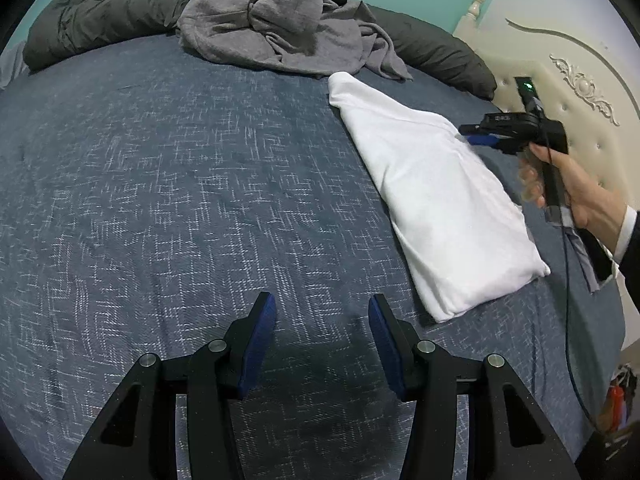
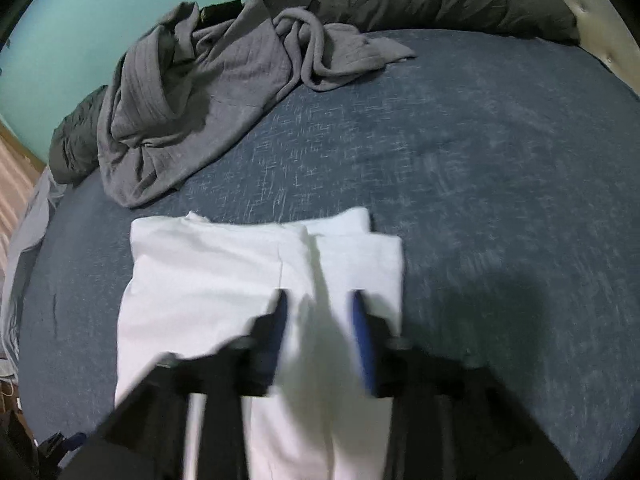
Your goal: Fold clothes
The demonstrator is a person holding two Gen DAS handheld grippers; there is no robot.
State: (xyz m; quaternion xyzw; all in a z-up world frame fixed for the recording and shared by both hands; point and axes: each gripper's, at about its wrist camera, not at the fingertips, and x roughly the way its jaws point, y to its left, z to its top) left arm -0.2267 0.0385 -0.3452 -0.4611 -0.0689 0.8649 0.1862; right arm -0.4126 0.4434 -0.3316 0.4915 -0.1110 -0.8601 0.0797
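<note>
White garment (image 1: 436, 200): folded, flat on the blue bed (image 1: 180, 200), right side.
Grey clothes (image 1: 276, 20): heaped at the far edge.
Left gripper (image 1: 322, 308): jaws spread, nothing held, over bare bedding.
Right gripper (image 2: 319, 300): above the white garment; blurred, but jaws seem parted, empty.

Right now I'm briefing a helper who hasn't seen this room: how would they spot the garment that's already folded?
Start at the blue bedspread. Near the cream headboard lies the white garment, below the right gripper. It is flat and neatly folded, unlike the crumpled grey garment heaped further back.
</note>
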